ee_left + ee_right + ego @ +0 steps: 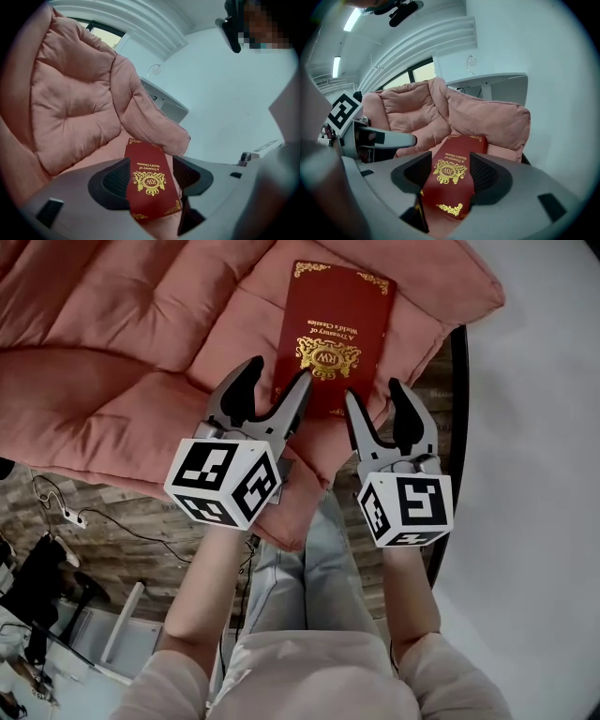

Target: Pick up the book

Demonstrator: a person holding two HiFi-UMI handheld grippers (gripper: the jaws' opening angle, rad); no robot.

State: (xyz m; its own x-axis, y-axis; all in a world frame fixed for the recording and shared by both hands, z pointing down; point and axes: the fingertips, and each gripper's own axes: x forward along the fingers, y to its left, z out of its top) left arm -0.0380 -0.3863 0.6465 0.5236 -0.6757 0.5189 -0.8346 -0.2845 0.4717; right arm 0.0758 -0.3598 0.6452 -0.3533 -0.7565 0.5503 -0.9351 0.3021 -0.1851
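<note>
A dark red book (pixel 333 338) with gold ornament lies flat on the pink cushion (pixel 112 352), its near edge toward me. My left gripper (pixel 278 376) hovers open at the book's near left corner, its right finger over the cover's edge. My right gripper (pixel 377 395) stands open at the near right corner. In the left gripper view the book (pixel 149 185) shows in the gap between the spread jaws of that gripper (pixel 150 173). The right gripper view shows the book (pixel 452 176) likewise between its jaws (pixel 450 171). No pad presses on the book.
The cushion fills a round chair with a black rim (pixel 457 427). White floor (pixel 534 521) lies to the right. Below are wood flooring (pixel 122 521) with a cable (pixel 70 514) and the person's legs (pixel 300 587). A white desk (pixel 497 86) stands behind the chair.
</note>
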